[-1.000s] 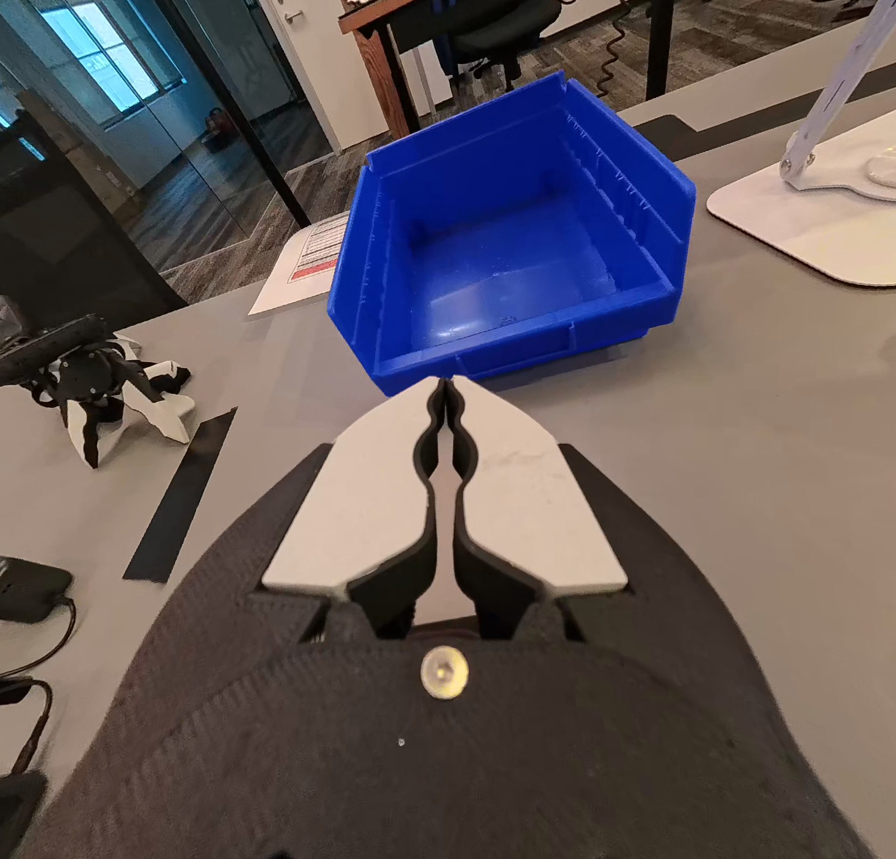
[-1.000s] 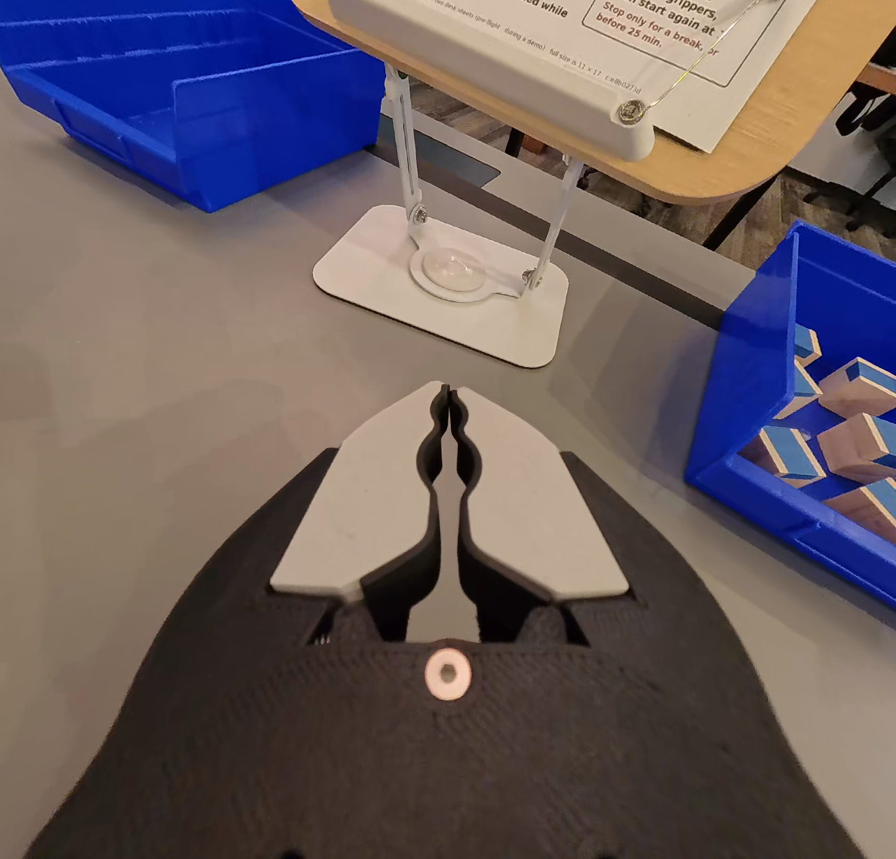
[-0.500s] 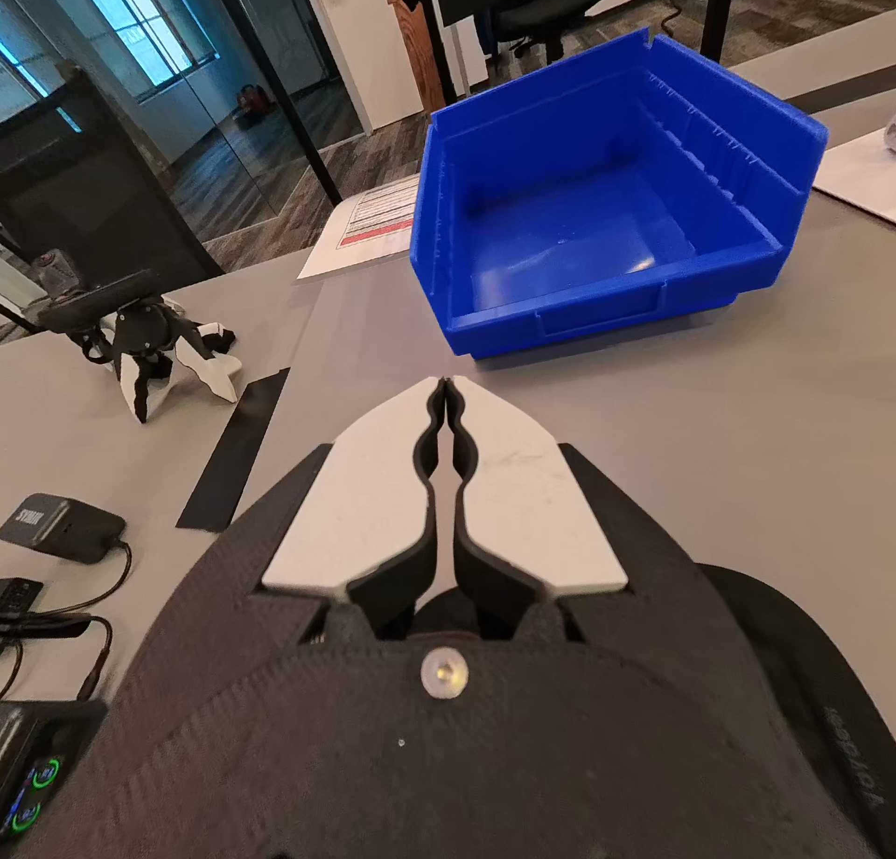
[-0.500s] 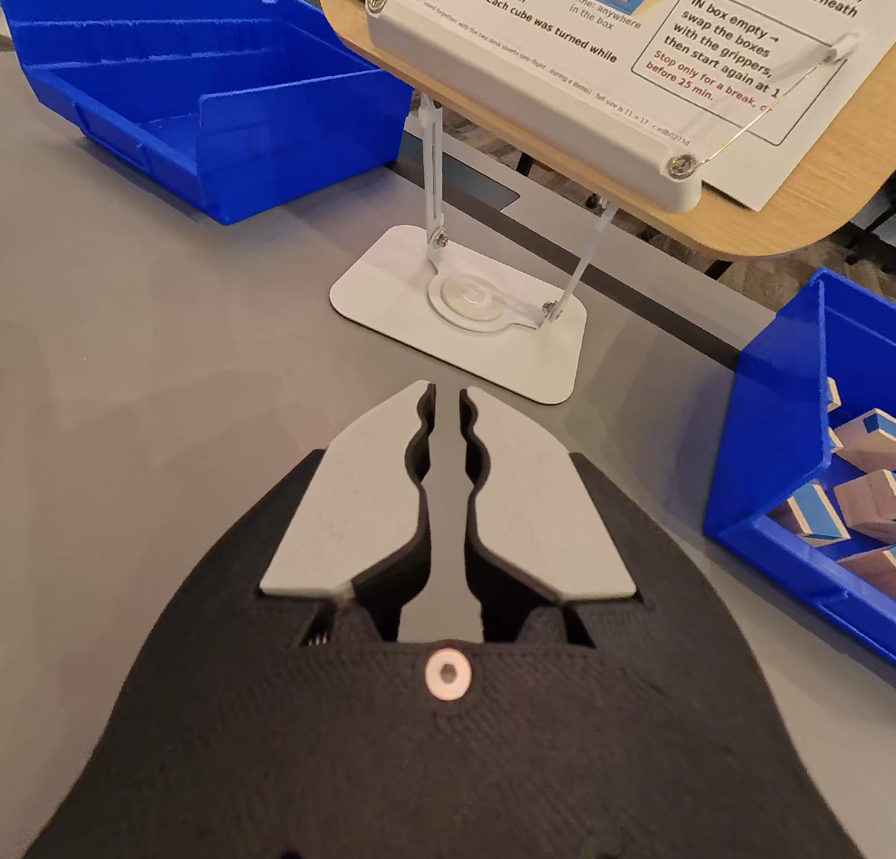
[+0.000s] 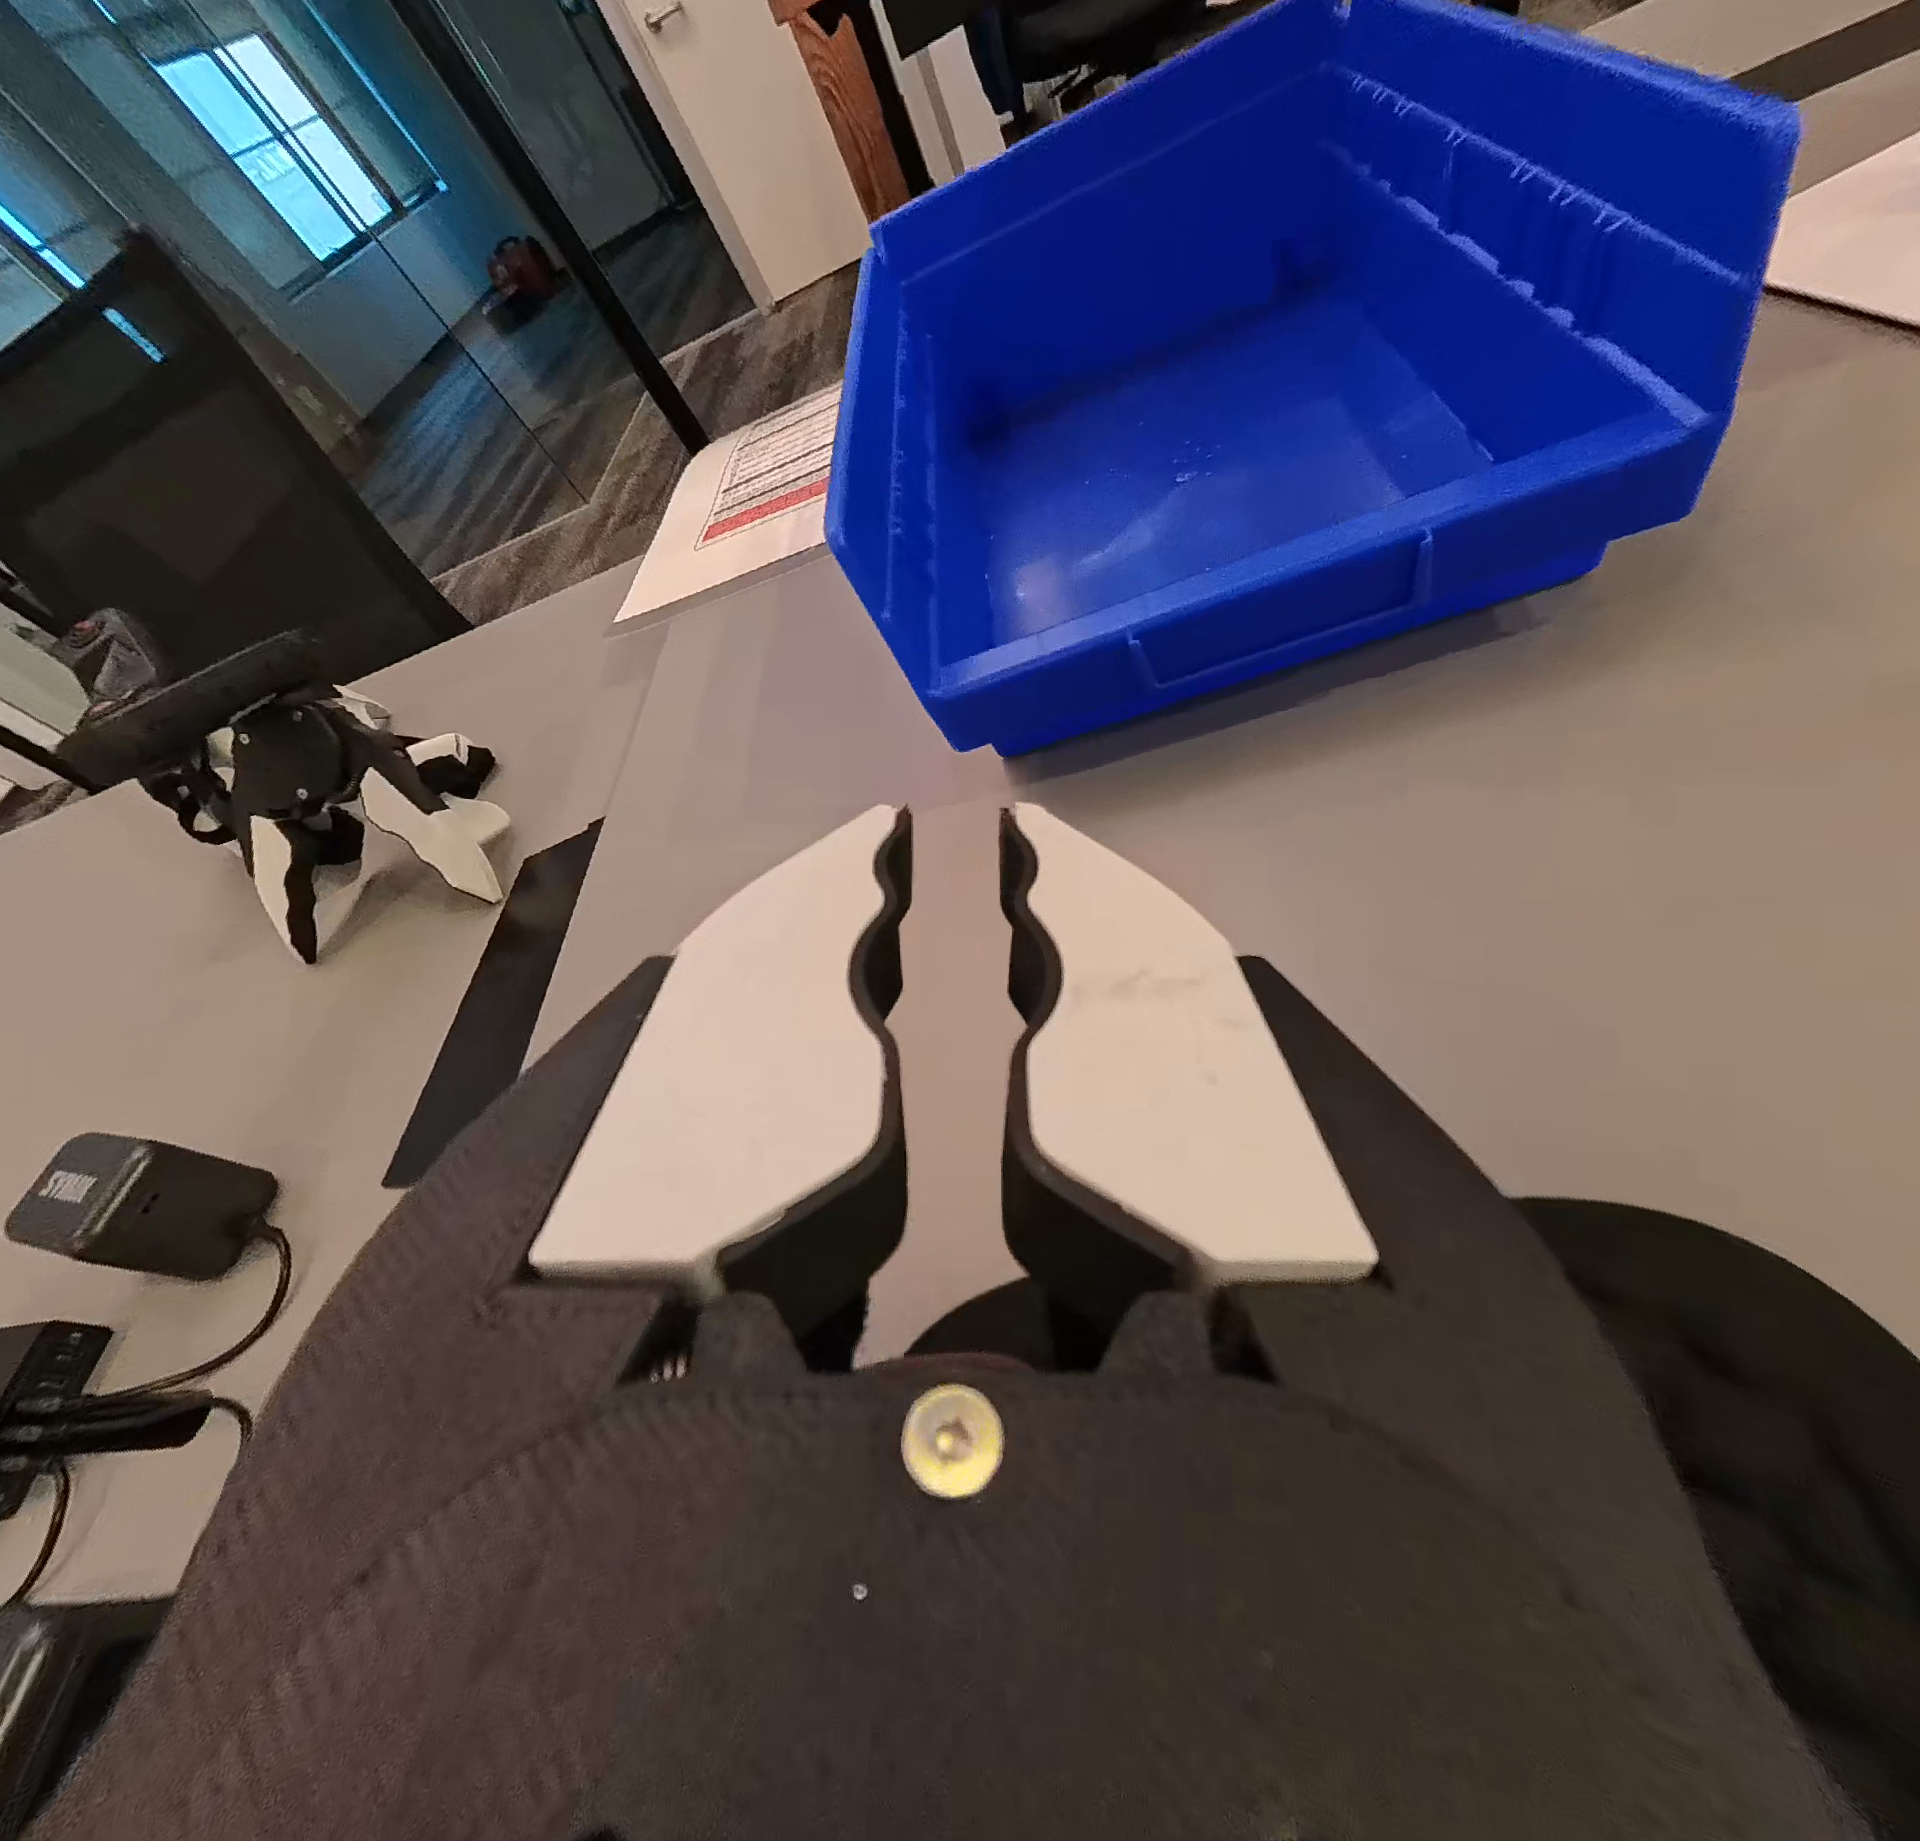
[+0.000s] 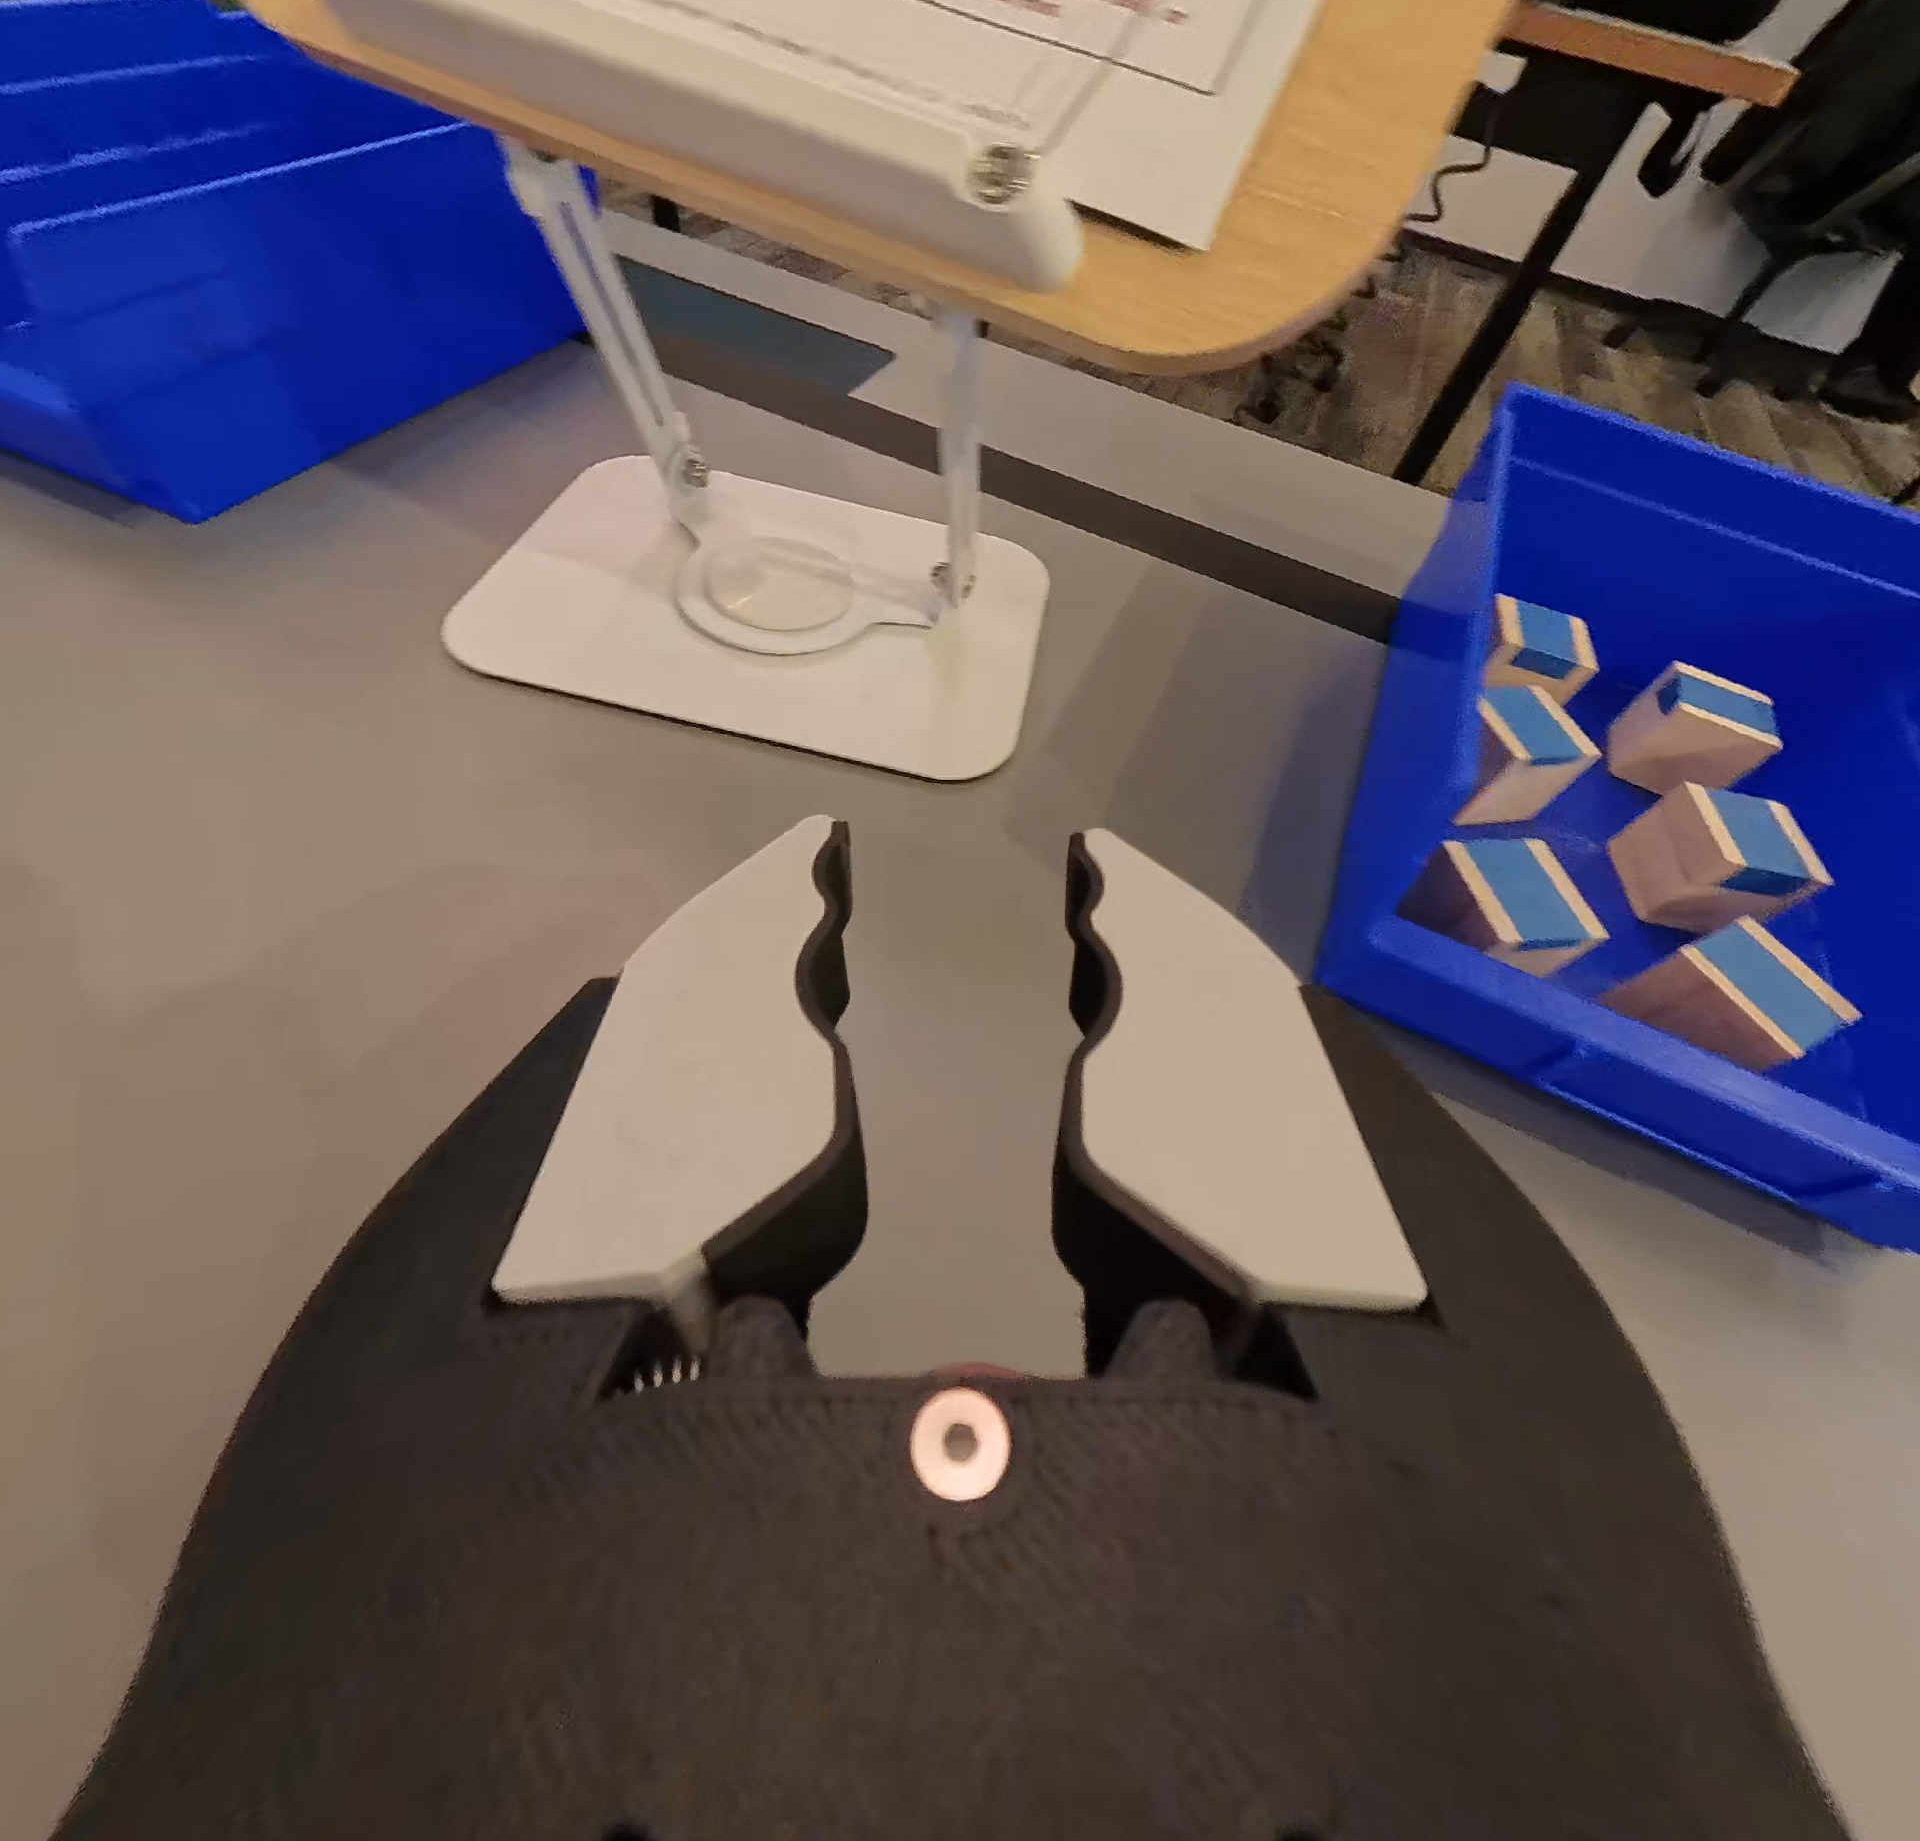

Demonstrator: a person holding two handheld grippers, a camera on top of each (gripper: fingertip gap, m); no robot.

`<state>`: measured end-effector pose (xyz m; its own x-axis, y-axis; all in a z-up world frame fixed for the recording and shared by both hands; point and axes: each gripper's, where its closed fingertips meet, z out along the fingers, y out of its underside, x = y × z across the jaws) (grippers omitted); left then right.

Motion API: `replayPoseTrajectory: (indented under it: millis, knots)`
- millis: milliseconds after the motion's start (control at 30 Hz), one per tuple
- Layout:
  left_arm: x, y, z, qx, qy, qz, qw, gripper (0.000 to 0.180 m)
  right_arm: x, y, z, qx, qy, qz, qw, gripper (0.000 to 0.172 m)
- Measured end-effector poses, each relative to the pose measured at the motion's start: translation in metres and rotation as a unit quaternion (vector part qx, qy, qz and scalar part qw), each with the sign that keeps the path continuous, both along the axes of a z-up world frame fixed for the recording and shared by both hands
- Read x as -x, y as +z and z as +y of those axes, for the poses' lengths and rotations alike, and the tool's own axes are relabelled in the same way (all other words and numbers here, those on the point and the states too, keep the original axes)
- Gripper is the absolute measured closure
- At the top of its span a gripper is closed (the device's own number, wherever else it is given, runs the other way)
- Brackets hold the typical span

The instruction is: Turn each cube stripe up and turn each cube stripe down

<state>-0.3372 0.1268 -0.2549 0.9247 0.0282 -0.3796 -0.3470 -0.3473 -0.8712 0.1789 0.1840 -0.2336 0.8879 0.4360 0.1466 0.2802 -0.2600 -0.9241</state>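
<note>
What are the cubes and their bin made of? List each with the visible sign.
Cubes: probably wood, matt; pale tan faces with sharp square edges, and a smooth blue stripe that could be paint or tape.
Bin: likely moulded plastic, slightly glossy; uniform saturated blue, thin walls, rounded rim, like the empty bin, whose floor shows soft highlights.

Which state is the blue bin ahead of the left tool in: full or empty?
Empty: the blue bin shows only its bare blue floor, no cubes inside.
</note>
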Motion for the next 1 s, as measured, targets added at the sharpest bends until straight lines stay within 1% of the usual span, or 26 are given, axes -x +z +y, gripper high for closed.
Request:
replayPoseTrajectory:
  millis: [133,167,233,333,400,467,567,633,700,733,800,867,900,967,1000]
  knots:
    - [-0.002,-0.019,0.006,0.030,-0.013,-0.007,0.999,0.164,-0.036,-0.002,0.010,0.003,-0.039,0.023,0.999,0.125]
    - [-0.003,-0.020,0.006,0.031,-0.015,-0.001,0.999,0.164,-0.044,-0.002,0.012,0.003,-0.046,0.029,0.999,0.125]
    - [-0.005,-0.015,0.004,0.022,-0.019,0.010,1.000,0.164,-0.058,-0.003,0.017,0.002,-0.058,0.029,0.998,0.125]
    - [-0.004,-0.012,-0.001,0.016,-0.019,0.019,1.000,0.165,-0.073,0.004,0.022,-0.013,-0.072,0.030,0.997,0.125]
    - [0.000,-0.008,-0.002,0.004,-0.017,0.013,1.000,0.164,-0.085,0.007,0.024,-0.018,-0.084,0.027,0.996,0.121]
    - [0.005,-0.005,-0.002,-0.001,-0.007,-0.001,1.000,0.155,-0.106,0.012,0.026,-0.028,-0.109,0.026,0.993,0.116]
    - [0.010,0.001,0.003,-0.018,-0.002,-0.056,0.998,0.141,-0.153,0.023,0.030,-0.036,-0.153,0.051,0.986,0.115]
    - [0.012,0.005,0.014,-0.021,-0.005,-0.087,0.996,0.128,-0.187,0.025,0.034,-0.032,-0.181,0.075,0.980,0.108]
    - [0.014,0.011,0.026,-0.023,-0.010,-0.109,0.994,0.122,-0.211,0.018,0.040,-0.002,-0.189,0.097,0.977,0.108]
    - [0.018,0.013,0.033,-0.020,-0.011,-0.108,0.994,0.120,-0.222,0.014,0.044,0.005,-0.195,0.102,0.975,0.102]
    - [0.028,0.017,0.049,-0.021,-0.003,-0.120,0.993,0.112,-0.248,0.008,0.051,0.007,-0.223,0.092,0.970,0.103]
    - [0.035,0.018,0.069,-0.020,0.001,-0.143,0.989,0.097,-0.271,0.003,0.060,0.014,-0.245,0.085,0.966,0.097]
    - [0.037,0.019,0.080,-0.022,0.002,-0.151,0.988,0.094,-0.279,0.001,0.067,0.017,-0.250,0.089,0.964,0.096]
    - [0.036,0.014,0.102,-0.012,-0.012,-0.163,0.987,0.098,-0.293,-0.005,0.080,0.033,-0.253,0.087,0.963,0.099]
    - [0.036,0.008,0.112,0.003,-0.010,-0.179,0.984,0.096,-0.298,-0.007,0.088,0.037,-0.254,0.083,0.963,0.101]
